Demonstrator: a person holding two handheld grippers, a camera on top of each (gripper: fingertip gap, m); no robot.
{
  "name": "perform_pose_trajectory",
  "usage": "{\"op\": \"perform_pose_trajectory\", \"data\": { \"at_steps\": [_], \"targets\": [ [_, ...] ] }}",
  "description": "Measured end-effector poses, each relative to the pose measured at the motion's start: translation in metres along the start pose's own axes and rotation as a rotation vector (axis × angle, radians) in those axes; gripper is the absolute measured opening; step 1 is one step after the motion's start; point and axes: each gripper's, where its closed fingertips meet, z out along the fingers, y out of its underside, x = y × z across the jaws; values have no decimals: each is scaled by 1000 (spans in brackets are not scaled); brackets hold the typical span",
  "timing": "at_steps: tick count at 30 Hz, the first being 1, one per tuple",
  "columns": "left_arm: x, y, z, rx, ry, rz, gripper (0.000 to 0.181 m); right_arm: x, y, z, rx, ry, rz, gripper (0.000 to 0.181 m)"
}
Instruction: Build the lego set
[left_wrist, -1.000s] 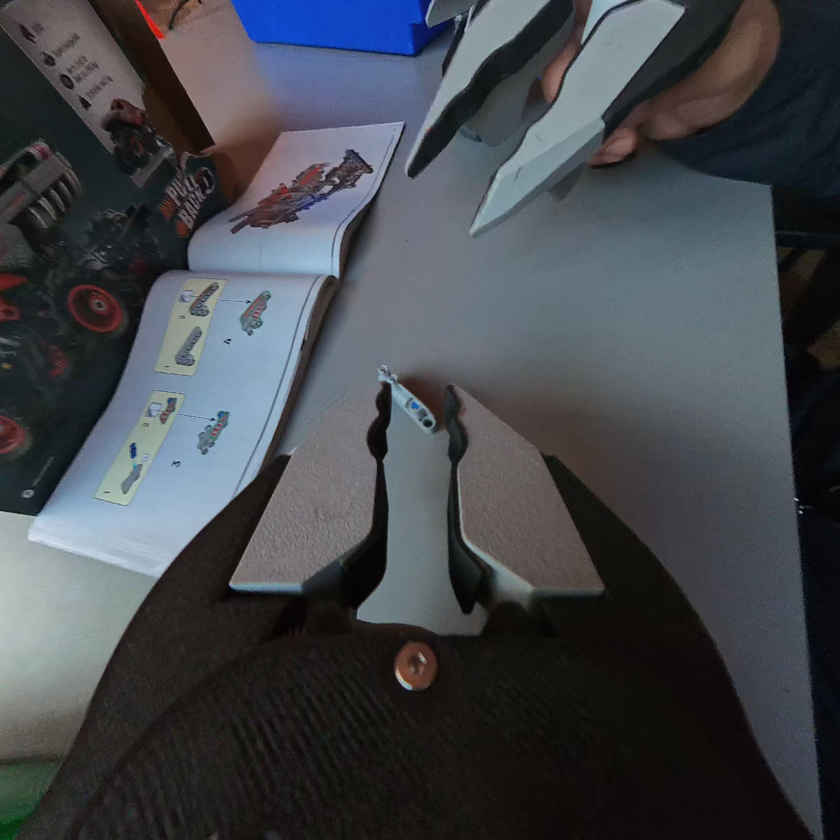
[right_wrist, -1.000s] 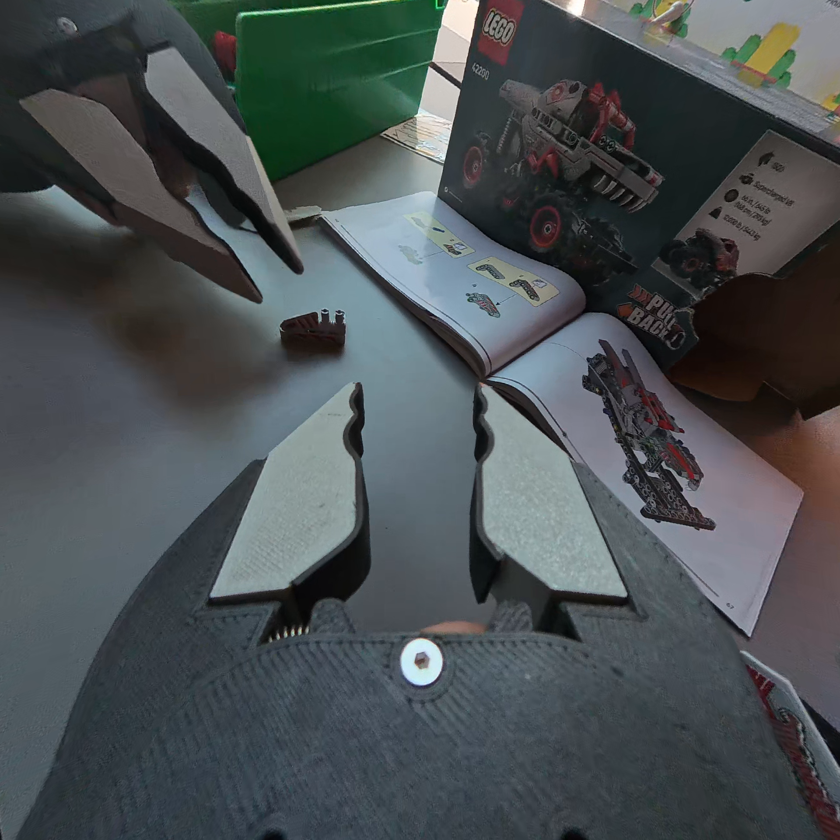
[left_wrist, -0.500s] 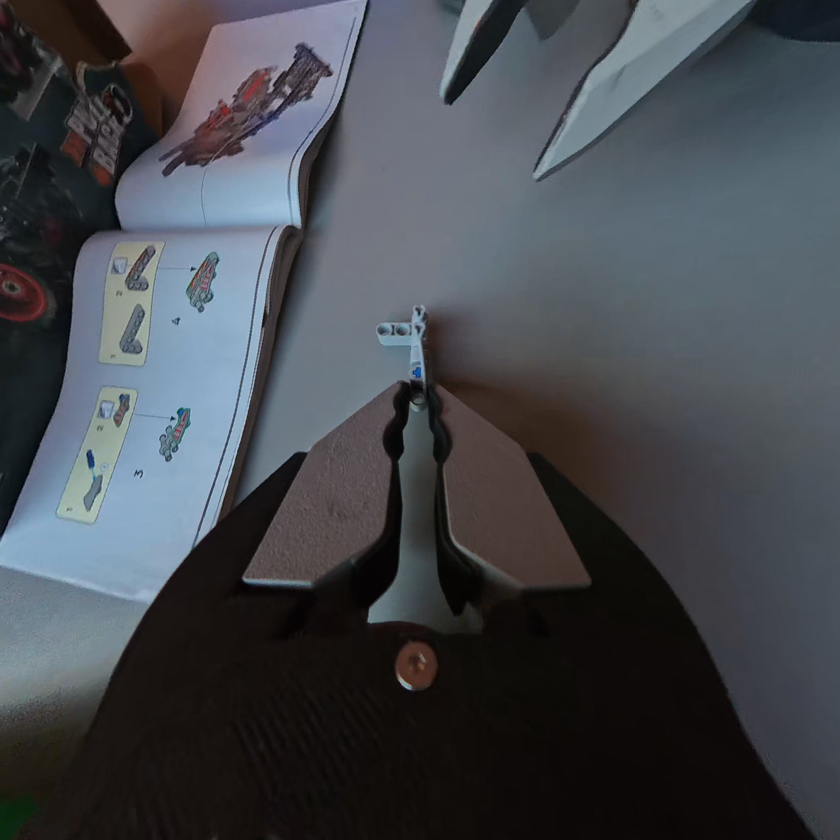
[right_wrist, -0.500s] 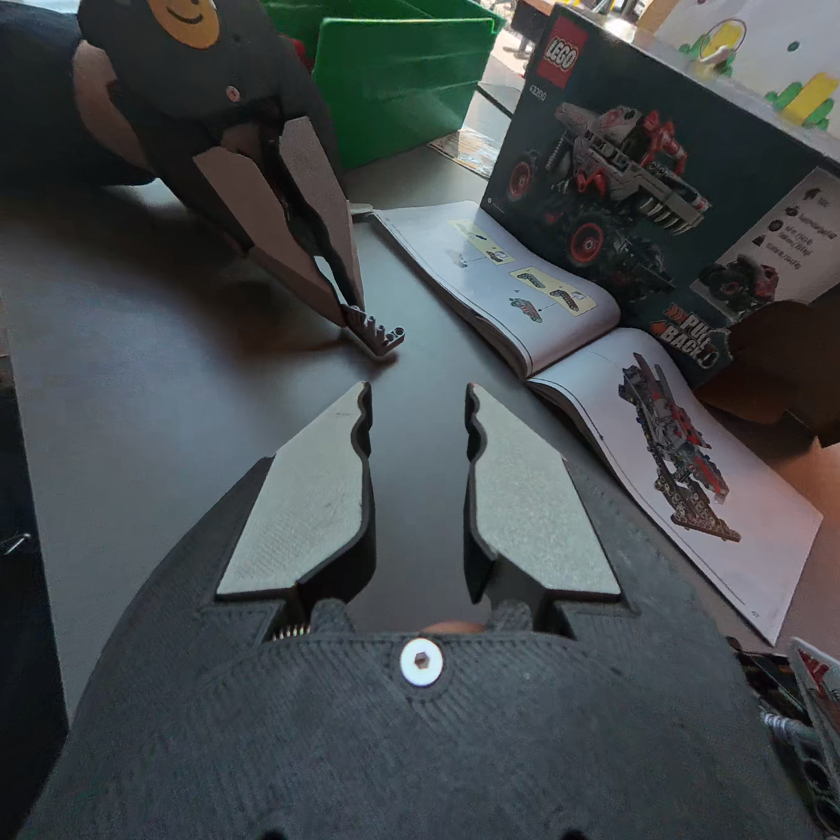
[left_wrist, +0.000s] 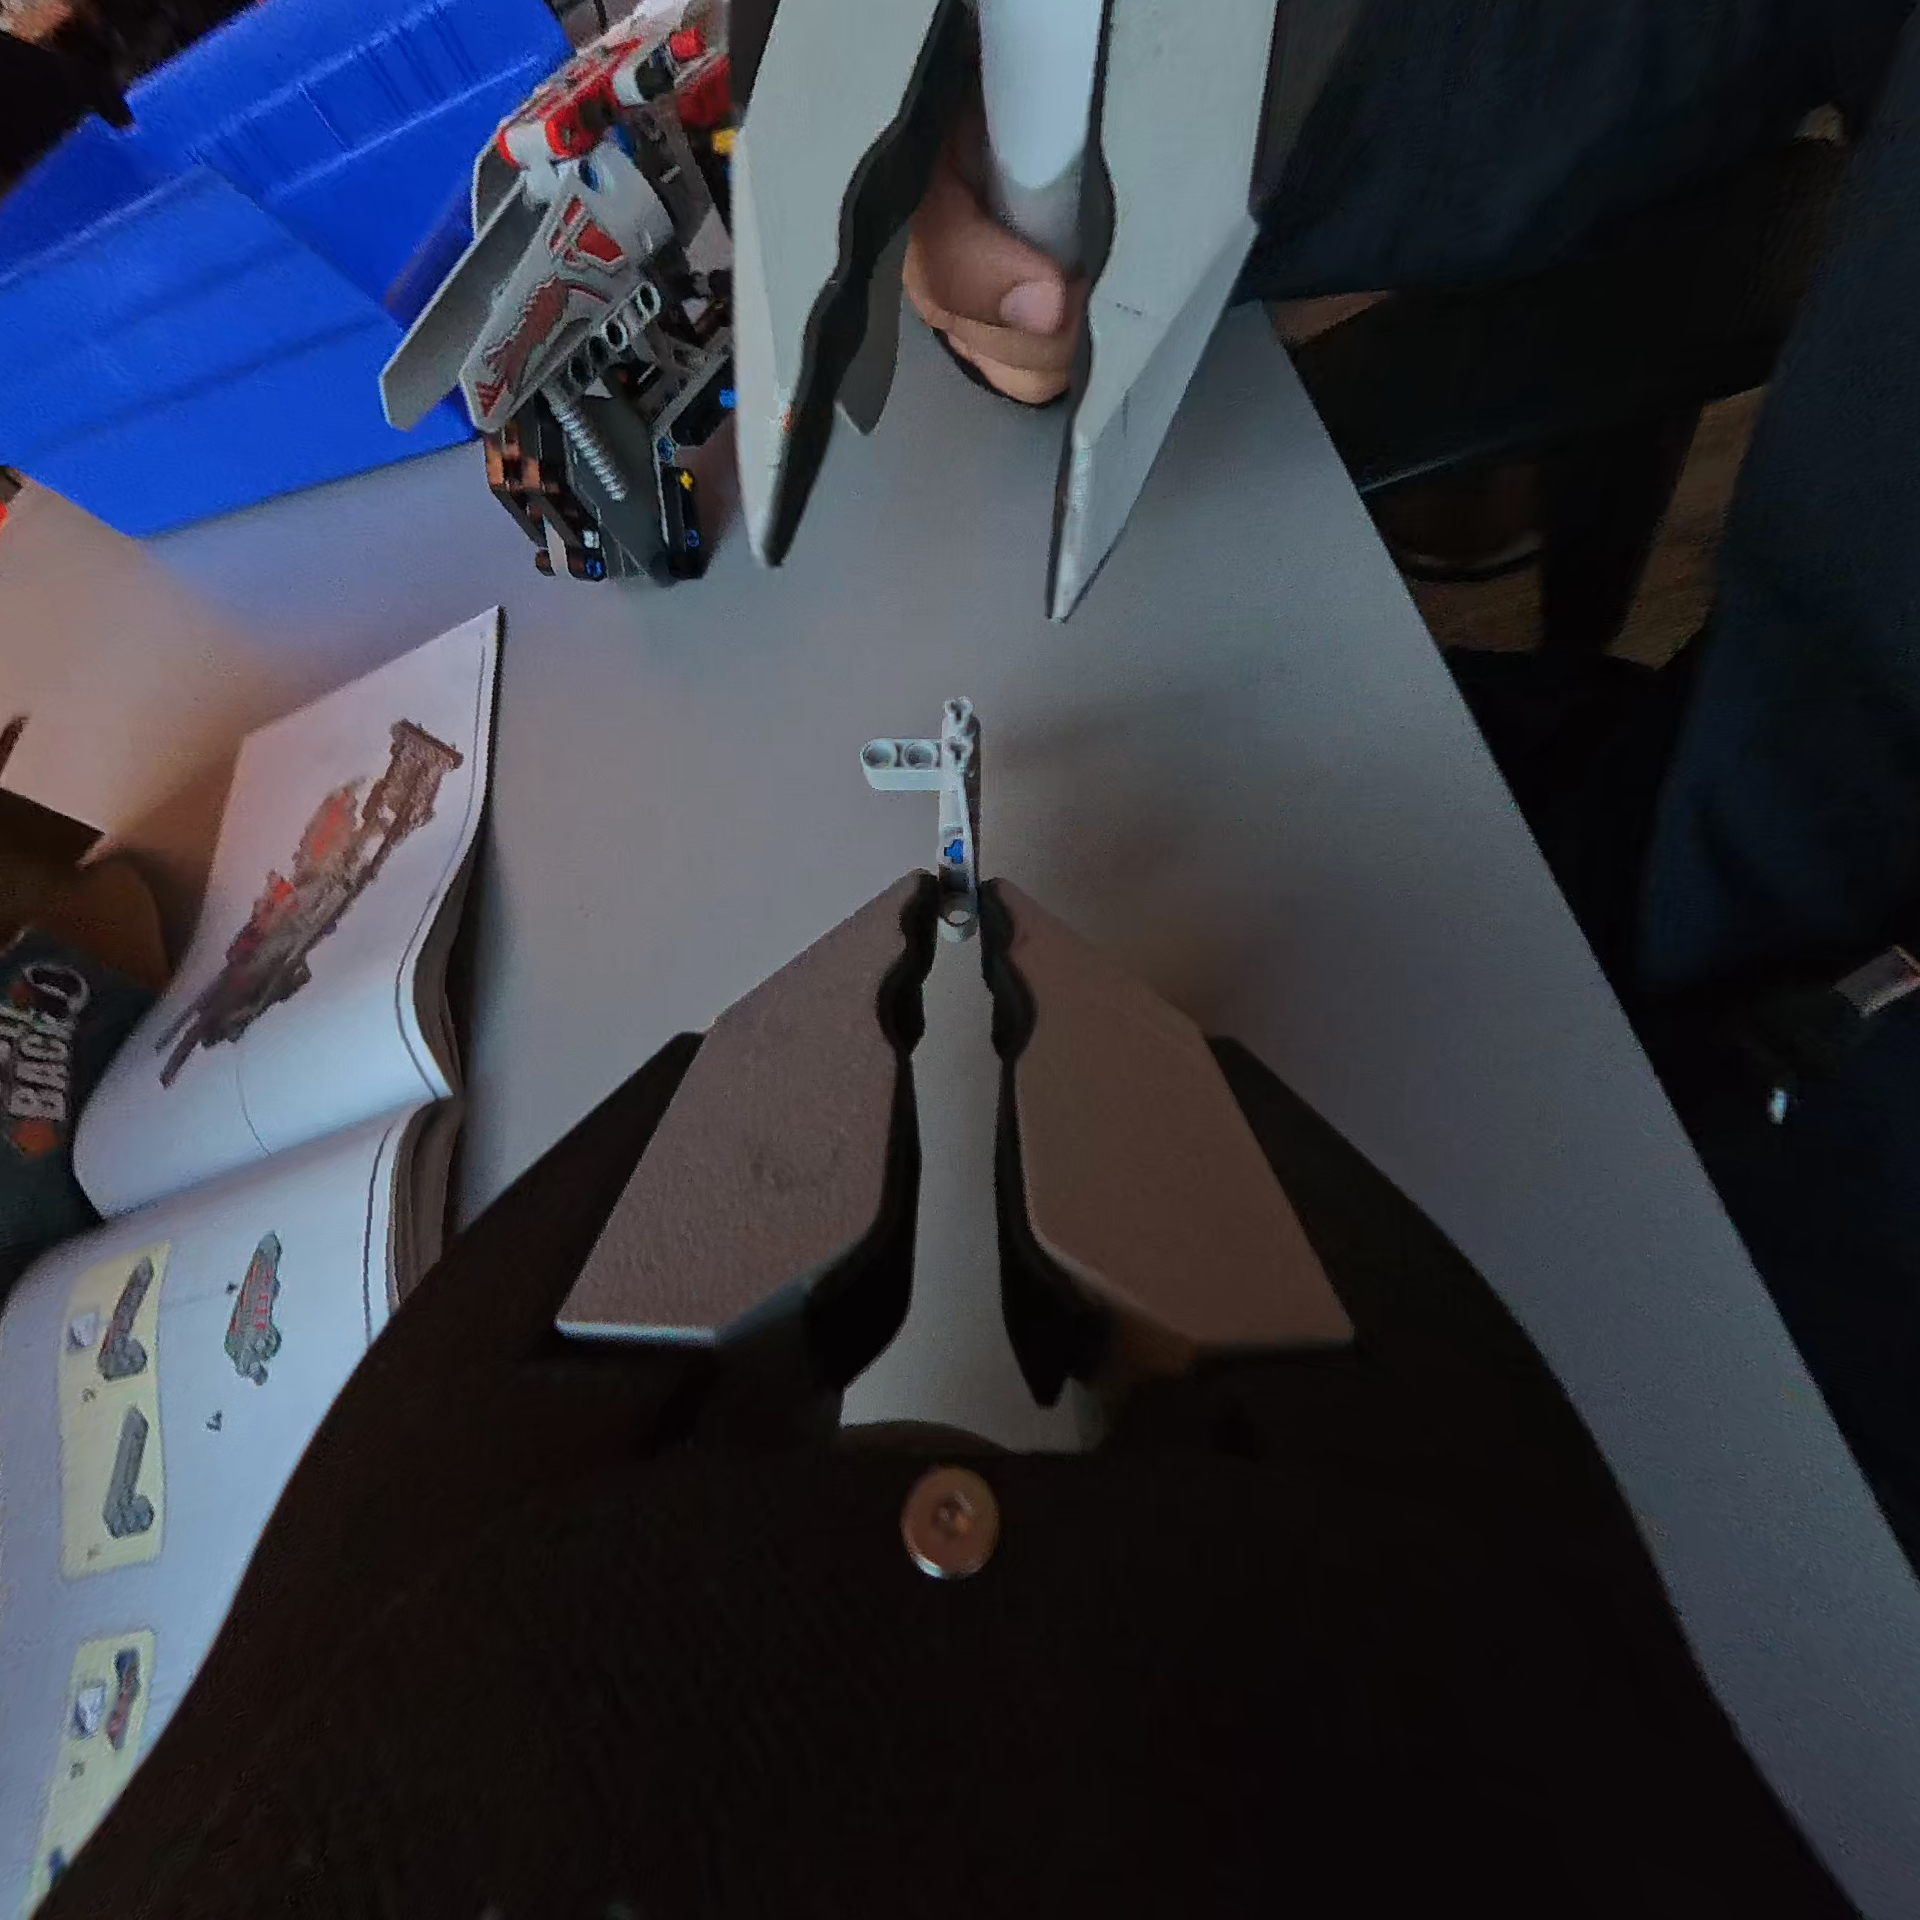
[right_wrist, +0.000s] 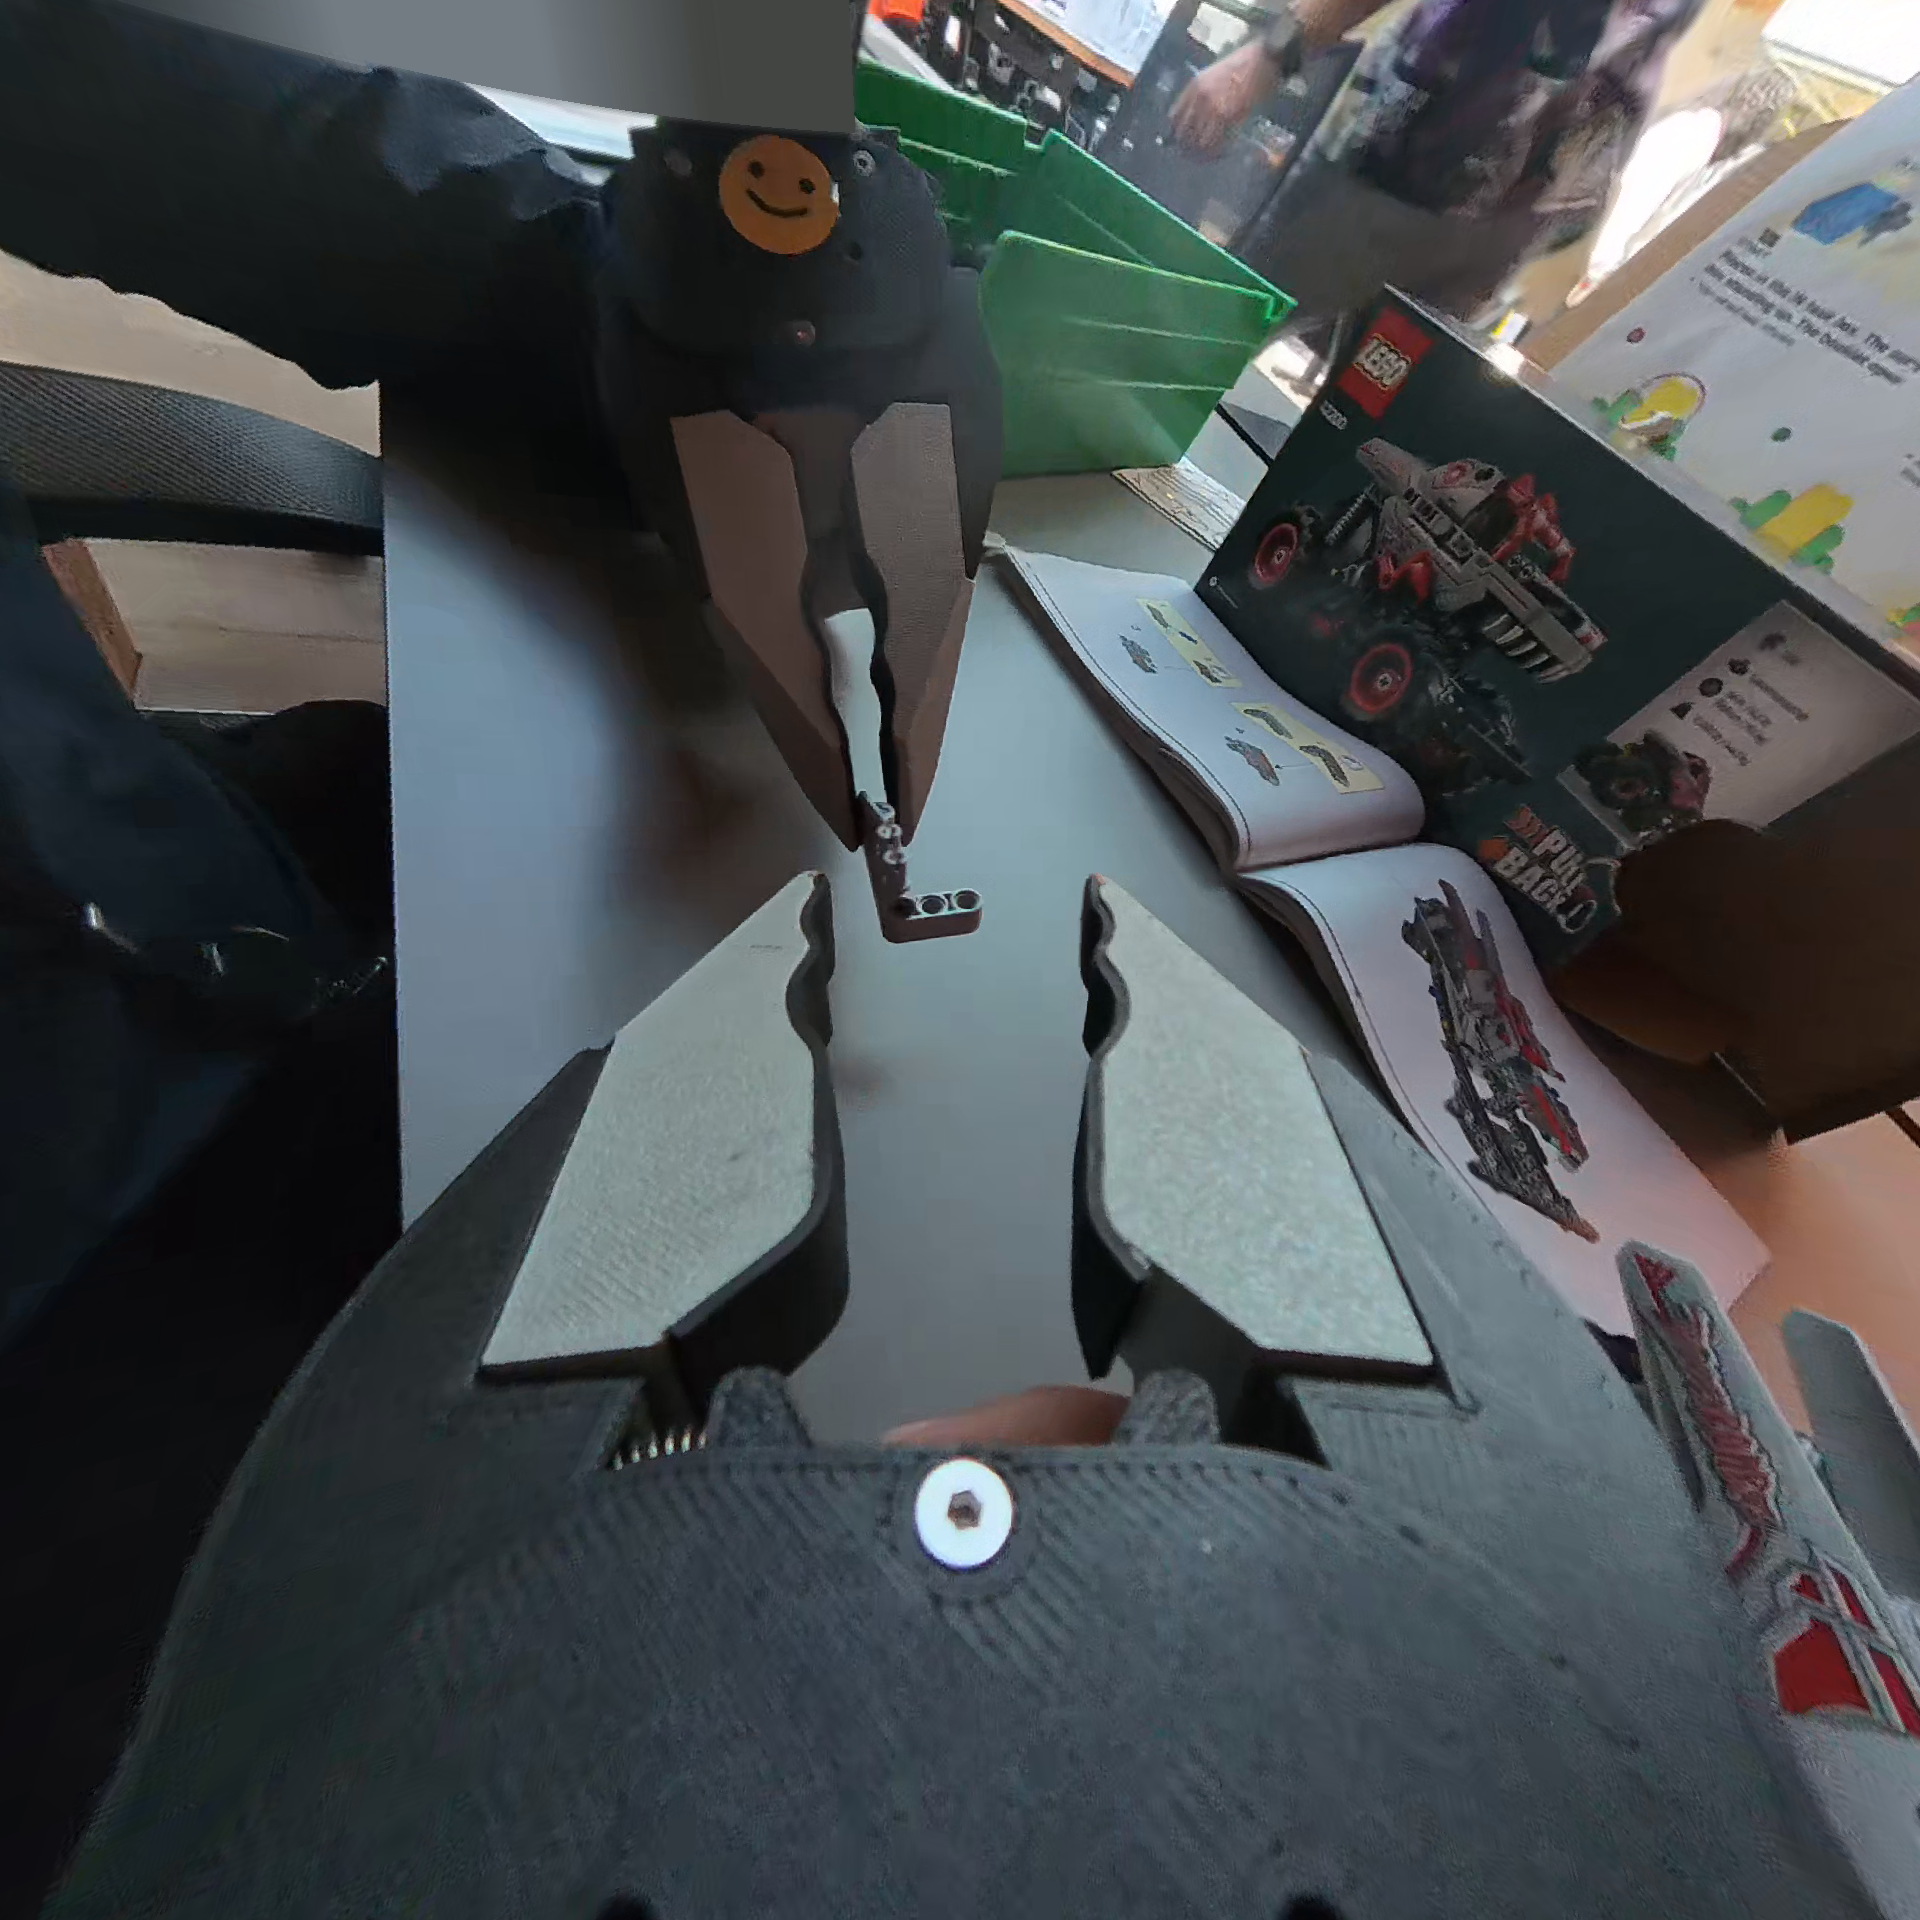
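My left gripper (left_wrist: 954, 902) is shut on a small grey L-shaped lego beam (left_wrist: 940, 795) with a blue pin, held above the grey table (left_wrist: 1195, 831). The beam sticks forward from the tips, its short arm pointing left. In the right wrist view the same beam (right_wrist: 914, 894) hangs from the left gripper (right_wrist: 881, 816). My right gripper (right_wrist: 951, 914) is open and empty, its tips just short of the beam; it also shows in the left wrist view (left_wrist: 914, 582). The partly built red, white and grey truck (left_wrist: 592, 343) stands at the back left.
An open instruction booklet (left_wrist: 312, 935) lies on the left, also seen in the right wrist view (right_wrist: 1299, 810). The set's box (right_wrist: 1538, 644) stands behind it. A blue bin (left_wrist: 187, 291) and a green bin (right_wrist: 1101, 364) sit at the table's ends. The table edge (left_wrist: 1558, 987) runs along the right.
My left gripper closed on the beam lying on the table and lifted it. Both grippers have turned to face each other, and the right one has come closer to the beam.
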Motion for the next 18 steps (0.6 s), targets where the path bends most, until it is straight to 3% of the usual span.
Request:
{"op": "perform_pose_trajectory", "data": {
  "at_steps": [1, 10, 14, 18],
  "targets": [
    [1, -1, 3, -3, 3, 16, 6, 3, 3, -3, -6, 7, 10, 48],
    [8, -34, 20, 115, 114, -49, 5, 1, 4, -16, 18, -60, 91, 50],
    [24, -51, 15, 206, 132, 2, 5, -18, 2, -23, 33, -133, 51, 47],
    [36, -50, 20, 161, 147, 16, 6, -31, -1, -29, 48, -135, -9, 39]
  ]
}}
